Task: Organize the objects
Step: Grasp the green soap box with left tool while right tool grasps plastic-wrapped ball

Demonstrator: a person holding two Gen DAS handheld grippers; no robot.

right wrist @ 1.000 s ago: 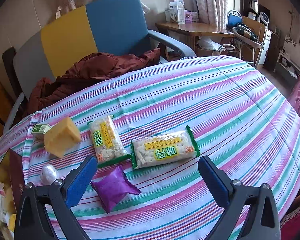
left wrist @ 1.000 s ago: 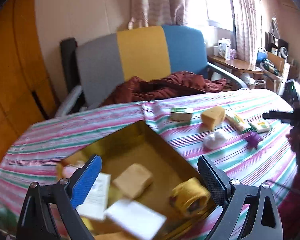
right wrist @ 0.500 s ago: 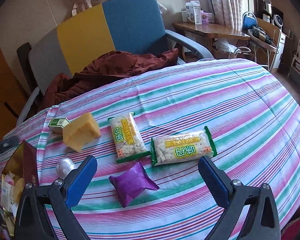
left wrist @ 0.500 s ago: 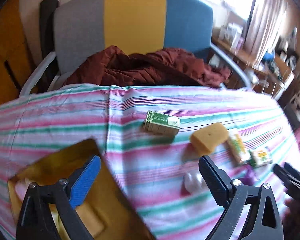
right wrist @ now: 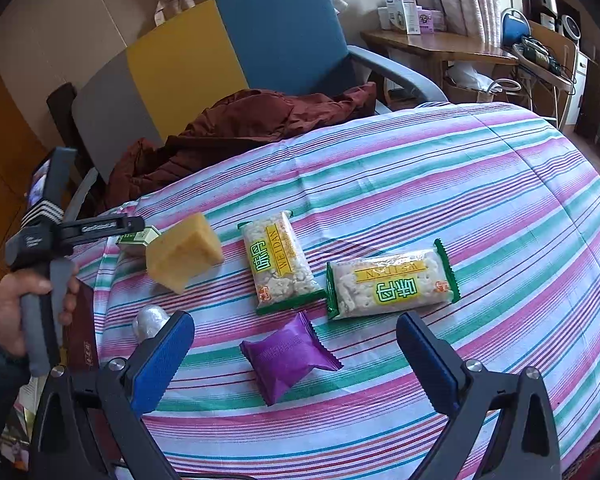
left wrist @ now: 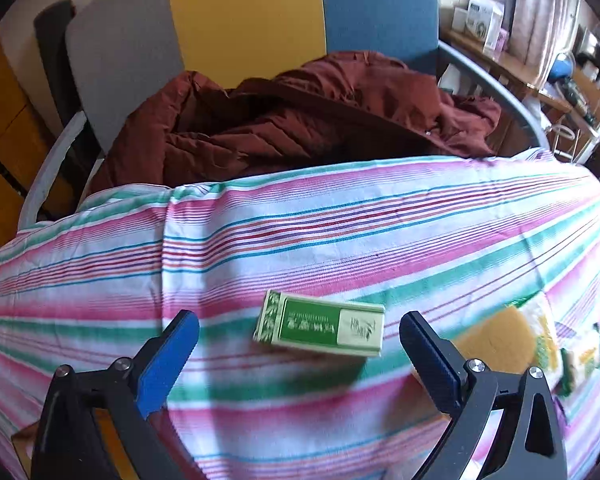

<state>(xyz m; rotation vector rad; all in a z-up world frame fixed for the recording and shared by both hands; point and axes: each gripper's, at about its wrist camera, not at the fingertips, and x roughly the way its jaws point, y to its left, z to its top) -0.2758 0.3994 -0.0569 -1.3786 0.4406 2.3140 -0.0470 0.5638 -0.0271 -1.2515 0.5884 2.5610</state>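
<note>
A small green box (left wrist: 320,329) lies on the striped tablecloth (left wrist: 340,224), between the open jaws of my left gripper (left wrist: 299,336), which hovers just above it and is empty. In the right wrist view the box (right wrist: 138,236) is partly hidden behind the left gripper's body. My right gripper (right wrist: 295,340) is open and empty over a purple packet (right wrist: 288,356). Two clear snack packs (right wrist: 276,260) (right wrist: 392,284), a yellow sponge (right wrist: 184,250) and a white wrapped ball (right wrist: 150,320) lie beyond it.
A dark red cardboard box (right wrist: 80,332) with items inside stands at the table's left edge. A grey, yellow and blue chair (left wrist: 240,40) with a maroon jacket (left wrist: 300,120) stands behind the table. A wooden desk (right wrist: 440,46) is at the far right.
My left gripper has moved from over the cardboard box toward the green box, which now lies between its jaws. My right gripper has drifted slightly closer to the purple packet.
</note>
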